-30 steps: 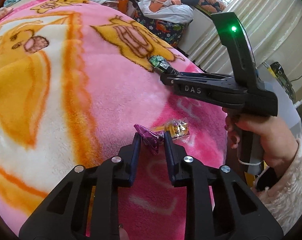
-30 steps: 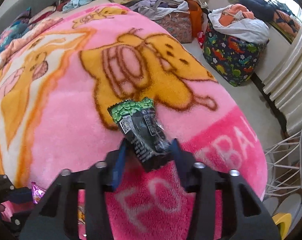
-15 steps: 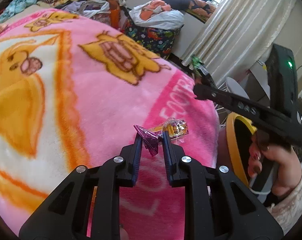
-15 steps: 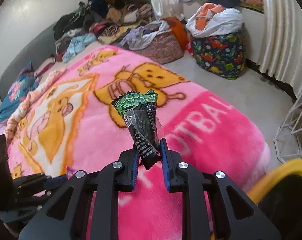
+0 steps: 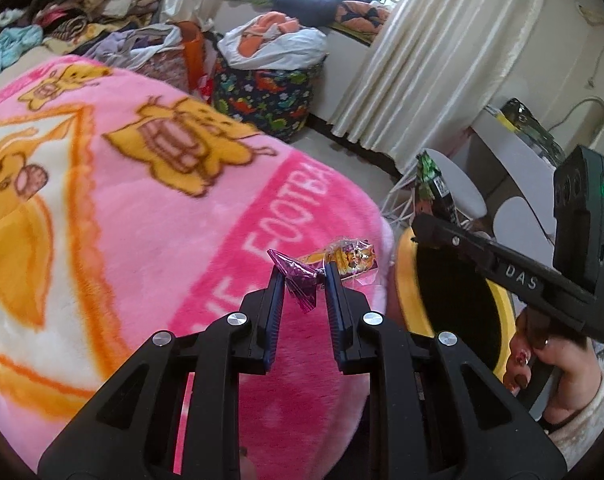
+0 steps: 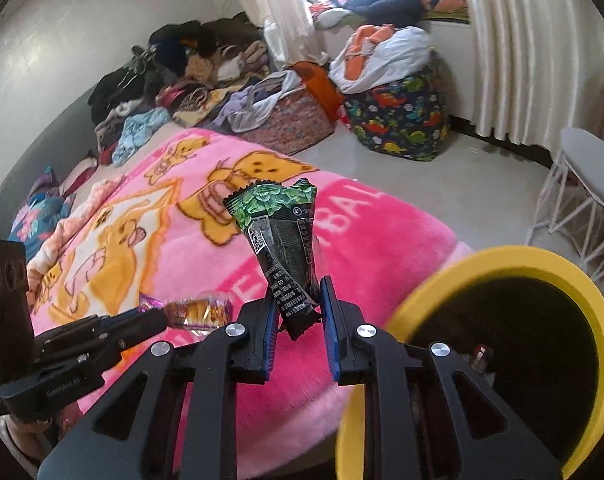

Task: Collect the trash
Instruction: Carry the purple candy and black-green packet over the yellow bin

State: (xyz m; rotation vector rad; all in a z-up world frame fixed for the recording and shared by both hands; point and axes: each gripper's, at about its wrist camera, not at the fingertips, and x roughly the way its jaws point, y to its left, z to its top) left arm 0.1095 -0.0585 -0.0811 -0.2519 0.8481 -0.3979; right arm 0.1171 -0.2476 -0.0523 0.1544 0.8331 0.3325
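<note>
My left gripper (image 5: 302,276) is shut on a crumpled purple wrapper (image 5: 298,280), held above the pink blanket (image 5: 206,216). A clear orange sweet wrapper (image 5: 349,258) hangs at the fingertips beside it. My right gripper (image 6: 298,304) is shut on the lower end of a green and black snack wrapper (image 6: 280,232), which stands upright between the pads. A yellow-rimmed black bin (image 6: 501,256) sits just right of it at the bed's corner. In the left wrist view the right gripper (image 5: 421,224) reaches over the bin (image 5: 405,280) with the snack wrapper (image 5: 435,184).
A dinosaur-print bag (image 6: 401,120) stuffed with clothes stands on the floor by the cream curtains (image 6: 521,48). Heaps of clothes (image 6: 190,68) lie along the far wall. A white wire-legged stool (image 6: 581,200) stands beyond the bin. A hand (image 5: 541,360) holds the right gripper.
The right jaws closed on the snack wrapper and lifted it off the blanket. Both grippers rose and swung right with their wrappers, bringing the yellow bin into view.
</note>
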